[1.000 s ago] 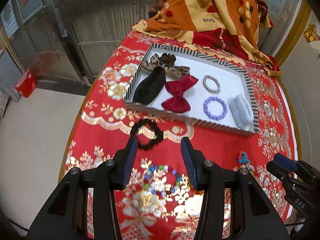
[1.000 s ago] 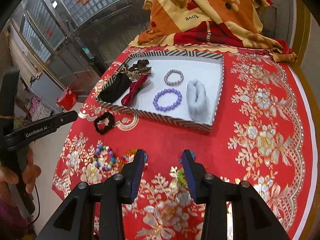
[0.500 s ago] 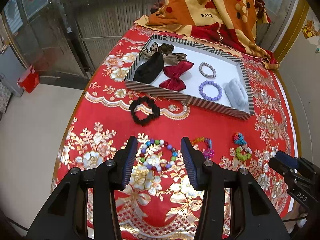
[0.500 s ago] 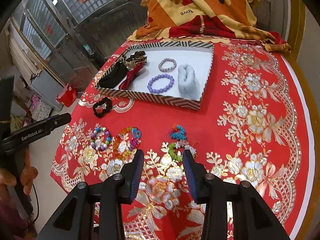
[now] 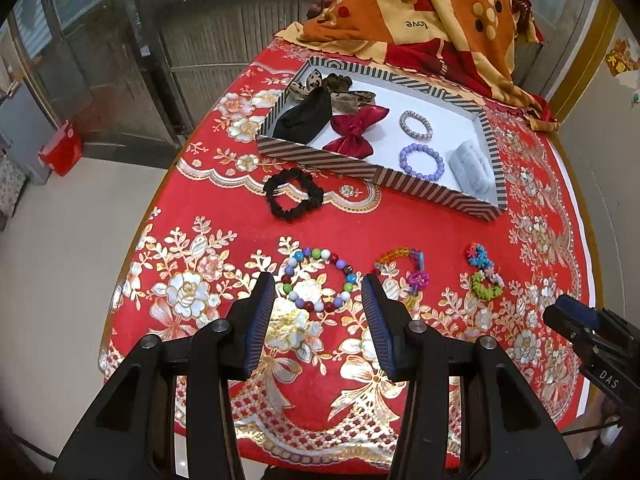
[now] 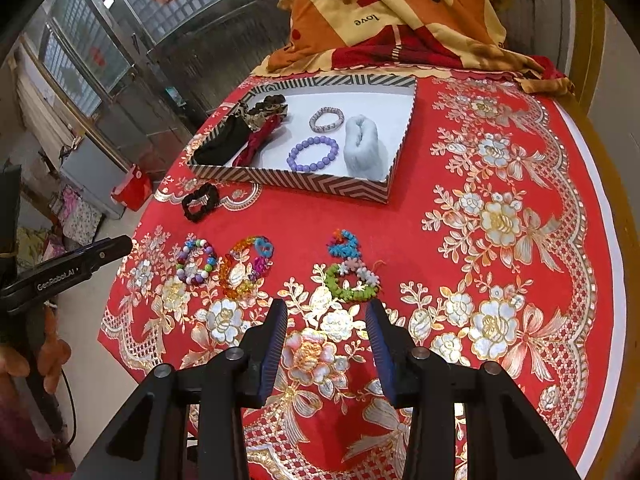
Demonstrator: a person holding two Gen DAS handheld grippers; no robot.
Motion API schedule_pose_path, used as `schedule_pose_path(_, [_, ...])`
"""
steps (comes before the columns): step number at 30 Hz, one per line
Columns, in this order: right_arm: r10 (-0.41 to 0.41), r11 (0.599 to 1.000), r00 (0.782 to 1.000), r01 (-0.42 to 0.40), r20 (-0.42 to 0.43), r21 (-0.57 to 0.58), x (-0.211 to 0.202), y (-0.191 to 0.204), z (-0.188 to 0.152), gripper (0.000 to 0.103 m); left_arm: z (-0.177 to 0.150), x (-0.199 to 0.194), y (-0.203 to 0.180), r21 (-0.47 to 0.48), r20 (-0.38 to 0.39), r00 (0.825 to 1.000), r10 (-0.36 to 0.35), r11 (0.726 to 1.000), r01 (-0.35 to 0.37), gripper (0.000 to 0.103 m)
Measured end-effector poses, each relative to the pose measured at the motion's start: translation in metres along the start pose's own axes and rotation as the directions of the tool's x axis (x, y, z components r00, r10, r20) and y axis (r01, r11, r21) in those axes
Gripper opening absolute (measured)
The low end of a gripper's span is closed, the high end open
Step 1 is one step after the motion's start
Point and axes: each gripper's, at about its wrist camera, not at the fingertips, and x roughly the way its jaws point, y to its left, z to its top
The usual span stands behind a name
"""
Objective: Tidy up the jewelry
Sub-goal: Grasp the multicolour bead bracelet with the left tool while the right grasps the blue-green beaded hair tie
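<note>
A striped tray (image 5: 352, 164) (image 6: 304, 182) on the red tablecloth holds hair bows, a purple bead bracelet (image 5: 421, 160) (image 6: 314, 154), a silver bracelet (image 5: 416, 125) and a grey scrunchie (image 5: 470, 168). On the cloth lie a black scrunchie (image 5: 293, 194) (image 6: 200, 201), a multicoloured bead bracelet (image 5: 318, 284) (image 6: 196, 261), an orange bracelet (image 5: 404, 272) (image 6: 245, 268) and a green and blue flower bracelet (image 5: 484, 272) (image 6: 350, 268). My left gripper (image 5: 318, 296) is open and empty, just short of the bead bracelet. My right gripper (image 6: 326, 320) is open and empty, just short of the flower bracelet.
A folded orange and yellow blanket (image 5: 424, 20) (image 6: 400, 12) lies behind the tray. The table's front edge (image 5: 280, 452) is under my left gripper. A metal gate (image 5: 160, 40) and a red box (image 5: 60, 148) stand off the table's left.
Both grippers have pulled back toward the table's front edge and risen, so the loose bracelets have come into view ahead of them. Both stay open and empty.
</note>
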Motion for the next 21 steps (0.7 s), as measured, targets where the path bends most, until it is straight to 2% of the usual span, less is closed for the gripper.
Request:
schedule_pose_path(6, [-0.003,1.000,1.000,0.003,-0.016,0.005,0.004,-0.002,-0.002,0.039,-0.003,0.004,0.011,-0.033,-0.025,1.000,-0.019,0.999,0.018,0.044])
schedule_pose_path(11, [-0.006,1.000,0.999,0.006,-0.034,0.008,0.011,-0.005,-0.003,0.039,-0.006,0.015,0.029,-0.083,-0.070,0.995,-0.077,0.994,0.071,0.045])
schedule_pose_path(13, [-0.007,1.000,0.999,0.007,-0.044,0.009,0.015,-0.006,-0.003,0.039,-0.008,0.021,0.034,-0.094,-0.093,0.991,-0.096,0.992,0.087,0.049])
schedule_pose_path(14, [-0.007,1.000,0.999,0.008,-0.047,0.009,0.017,-0.007,-0.003,0.039,-0.010,0.023,0.037,-0.103,-0.100,0.989,-0.109,0.990,0.099,0.055])
schedule_pose_path(16, [-0.008,1.000,0.998,0.009,-0.057,0.010,0.021,-0.008,-0.003,0.039,-0.013,0.029,0.043,-0.123,-0.121,0.984,-0.130,0.986,0.116,0.056])
schedule_pose_path(21, [-0.017,1.000,0.997,0.018,-0.074,0.011,0.032,-0.011,-0.002,0.040,-0.016,0.044,0.048,-0.121,-0.164,0.978,-0.129,0.987,0.110,0.056])
